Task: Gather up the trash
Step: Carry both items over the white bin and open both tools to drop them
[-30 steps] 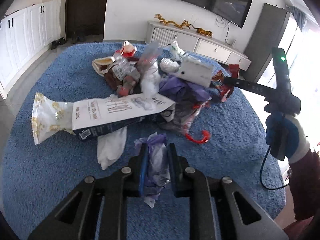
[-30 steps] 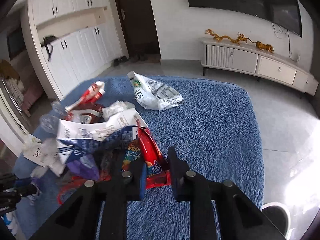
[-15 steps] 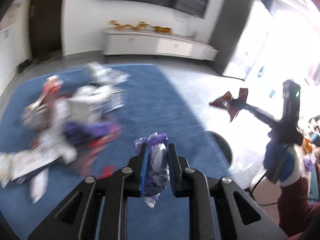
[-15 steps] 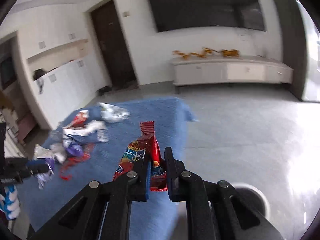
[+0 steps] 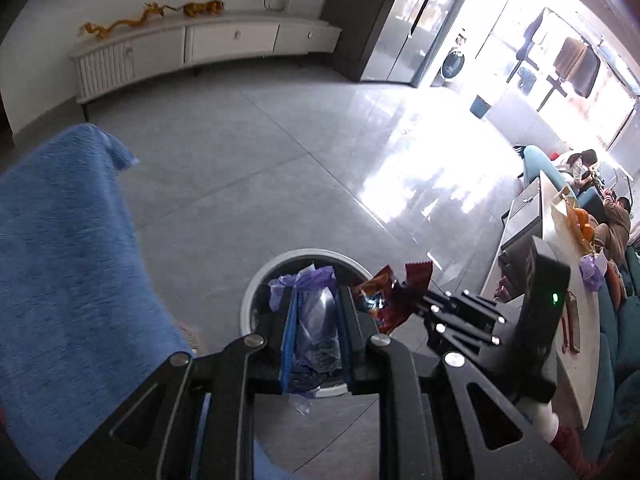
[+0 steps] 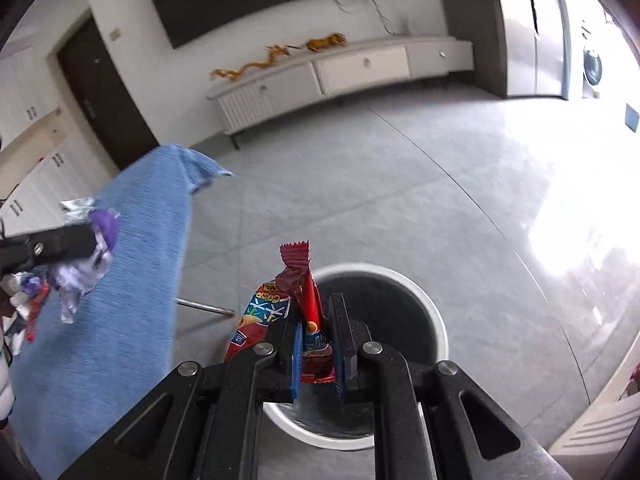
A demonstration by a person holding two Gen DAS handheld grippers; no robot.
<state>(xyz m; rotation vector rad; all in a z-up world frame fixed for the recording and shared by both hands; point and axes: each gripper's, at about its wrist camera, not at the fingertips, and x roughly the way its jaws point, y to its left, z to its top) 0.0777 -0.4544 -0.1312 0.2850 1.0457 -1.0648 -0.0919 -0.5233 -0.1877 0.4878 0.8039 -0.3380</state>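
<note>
My left gripper (image 5: 316,312) is shut on a crumpled purple and clear plastic wrapper (image 5: 314,320) and holds it over the white-rimmed round trash bin (image 5: 256,292) on the floor. My right gripper (image 6: 316,332) is shut on a red snack wrapper (image 6: 300,284) above the same bin (image 6: 424,312). In the left wrist view the right gripper (image 5: 416,300) comes in from the right with the red wrapper (image 5: 384,296) beside my load. In the right wrist view the left gripper (image 6: 94,240) shows at far left with the purple wrapper (image 6: 84,268).
The blue-covered table (image 5: 60,248) lies to the left, with leftover trash (image 6: 28,304) on it. A white TV cabinet (image 6: 340,72) stands along the far wall. Grey tiled floor (image 5: 260,152) surrounds the bin. A counter and people (image 5: 592,208) are at the right.
Both grippers swung right, away from the trash pile on the blue table, and now hold their wrappers over the bin. Both stayed shut on their loads.
</note>
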